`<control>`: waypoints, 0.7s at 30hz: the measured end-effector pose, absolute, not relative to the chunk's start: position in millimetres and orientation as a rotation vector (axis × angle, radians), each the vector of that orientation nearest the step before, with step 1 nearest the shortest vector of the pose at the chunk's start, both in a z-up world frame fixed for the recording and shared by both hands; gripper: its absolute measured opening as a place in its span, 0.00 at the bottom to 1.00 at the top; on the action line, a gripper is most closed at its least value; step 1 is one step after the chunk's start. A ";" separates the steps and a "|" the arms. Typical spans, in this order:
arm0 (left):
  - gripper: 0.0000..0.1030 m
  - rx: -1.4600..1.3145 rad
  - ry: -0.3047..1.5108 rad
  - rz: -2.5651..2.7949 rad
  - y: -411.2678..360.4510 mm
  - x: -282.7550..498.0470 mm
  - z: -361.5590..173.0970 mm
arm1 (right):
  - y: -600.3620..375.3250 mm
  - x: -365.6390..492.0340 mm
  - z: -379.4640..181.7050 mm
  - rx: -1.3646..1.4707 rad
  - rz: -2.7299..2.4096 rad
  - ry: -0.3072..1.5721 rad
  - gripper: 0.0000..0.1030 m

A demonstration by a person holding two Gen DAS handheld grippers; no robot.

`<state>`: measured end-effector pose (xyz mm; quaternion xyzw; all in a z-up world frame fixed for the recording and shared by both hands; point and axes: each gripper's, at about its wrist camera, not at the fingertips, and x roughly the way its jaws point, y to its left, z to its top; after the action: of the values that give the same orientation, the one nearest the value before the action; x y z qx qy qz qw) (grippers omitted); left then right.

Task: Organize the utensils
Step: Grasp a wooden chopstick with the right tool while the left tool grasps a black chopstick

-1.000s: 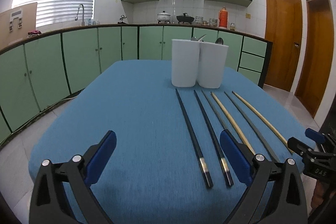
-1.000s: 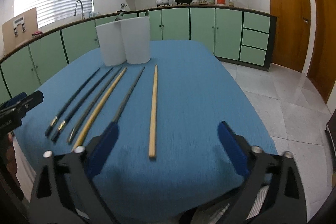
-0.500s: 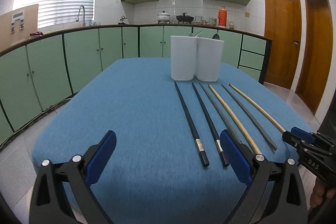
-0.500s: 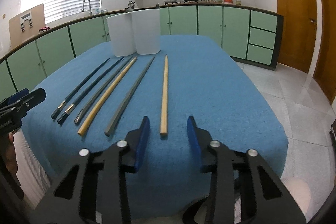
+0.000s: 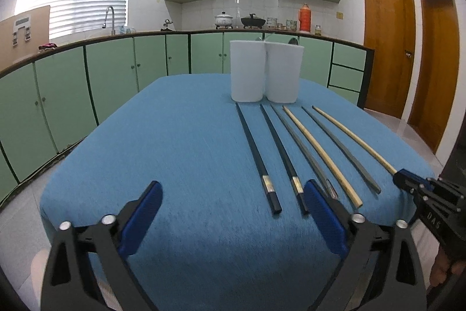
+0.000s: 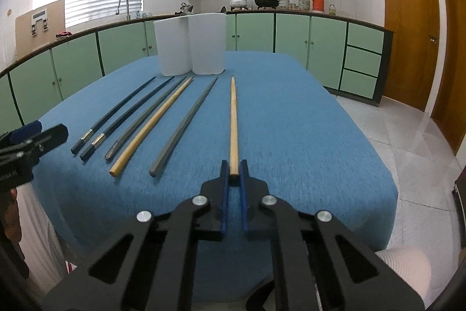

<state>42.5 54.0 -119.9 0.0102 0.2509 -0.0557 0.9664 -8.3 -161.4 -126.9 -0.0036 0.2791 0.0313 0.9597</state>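
Six chopsticks lay on the blue table (image 5: 180, 153); within a second your right gripper (image 6: 233, 175) narrowed from wide to pinching the near end of the rightmost wooden chopstick (image 6: 233, 118), ready for the far cups (image 6: 190, 44), while your left gripper (image 5: 233, 212) stayed wide, empty

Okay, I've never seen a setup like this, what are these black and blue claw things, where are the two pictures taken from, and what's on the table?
There is no robot here. A person holds a handheld gripper in each hand, and each one carries a wide-angle camera looking forward along its two blue-padded fingers. One picture comes from the left gripper, whose fingers are spread wide and hold nothing. The other comes from the right gripper, whose fingers have closed on the near end of a light wooden chopstick.

On the blue tablecloth lie six chopsticks in a row: two black chopsticks, two grey chopsticks and two wooden ones. Behind them stand two white holders, side by side.
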 end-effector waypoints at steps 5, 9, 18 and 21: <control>0.70 0.048 0.530 -0.120 48.8 44.0 -126.3 | -162.9 -8.6 -127.2 -0.001 0.065 0.564 0.06; 0.58 0.061 0.551 -0.134 46.0 45.3 -131.0 | -163.7 -9.8 -127.5 0.004 0.066 0.565 0.06; 0.35 0.085 0.542 -0.157 34.6 40.2 -135.5 | -163.1 -9.1 -129.6 0.011 0.064 0.557 0.07; 0.24 0.083 0.540 -0.168 32.8 38.9 -135.8 | -165.9 -10.0 -130.9 0.020 0.066 0.552 0.07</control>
<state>38.9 32.8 -135.8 0.0412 0.2666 -0.0831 0.9593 -10.0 -165.9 -130.9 0.0100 0.2724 0.0325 0.9616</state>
